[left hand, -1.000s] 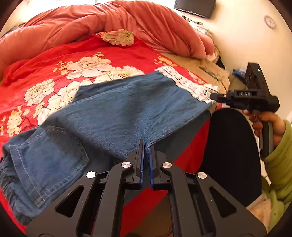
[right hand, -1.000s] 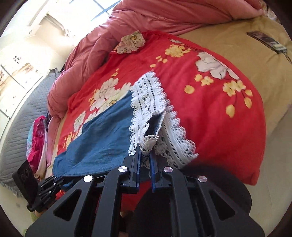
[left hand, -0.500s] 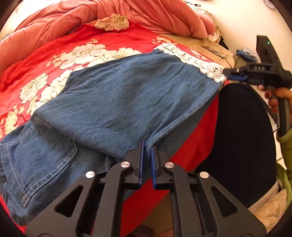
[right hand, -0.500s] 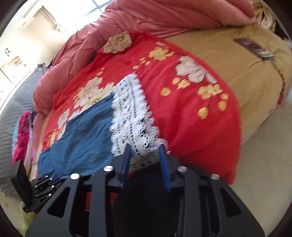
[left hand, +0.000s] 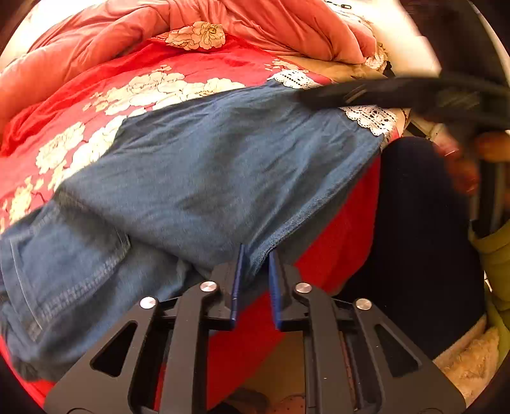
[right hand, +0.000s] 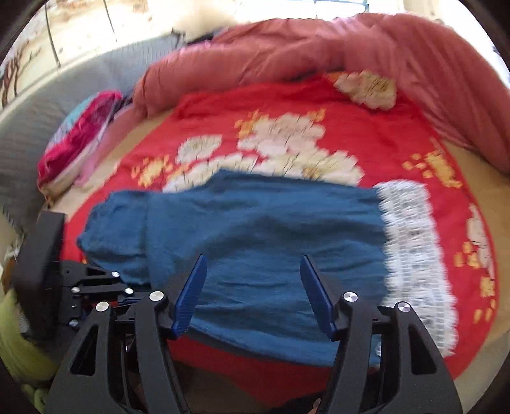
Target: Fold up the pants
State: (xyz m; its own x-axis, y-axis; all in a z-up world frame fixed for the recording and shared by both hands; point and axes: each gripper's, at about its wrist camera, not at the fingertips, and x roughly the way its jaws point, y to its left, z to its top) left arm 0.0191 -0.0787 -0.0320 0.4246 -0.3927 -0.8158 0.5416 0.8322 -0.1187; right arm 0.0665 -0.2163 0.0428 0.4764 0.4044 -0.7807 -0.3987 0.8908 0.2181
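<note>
The left gripper [left hand: 255, 280] is sitting at the near edge of the pants [left hand: 207, 172]. Its blue fingers [left hand: 237, 280] are a little apart, with the stitched edge of the cloth lying between them. I cannot tell if they are pinching it or just letting it rest there. The right gripper [right hand: 253, 293] is hanging wide open above the middle of the pants and holding nothing.

The pants are lying flat across the red flowered blanket [right hand: 287, 105] on the bed, and the near edge is hanging a bit over the side. They are blue denim, soft and floppy, and probably a bit heavy for cloth. They are likely to bend and sag when lifted, not stay stiff. A white lace trim [right hand: 414, 254] is running along the leg end, full of little holes, and it looks thin and easy to snag. The thick seams and the waist with the sewn pocket [left hand: 70, 242] look like the best places to grab. A puffy pink quilt [left hand: 255, 28] is piled up behind.
</note>
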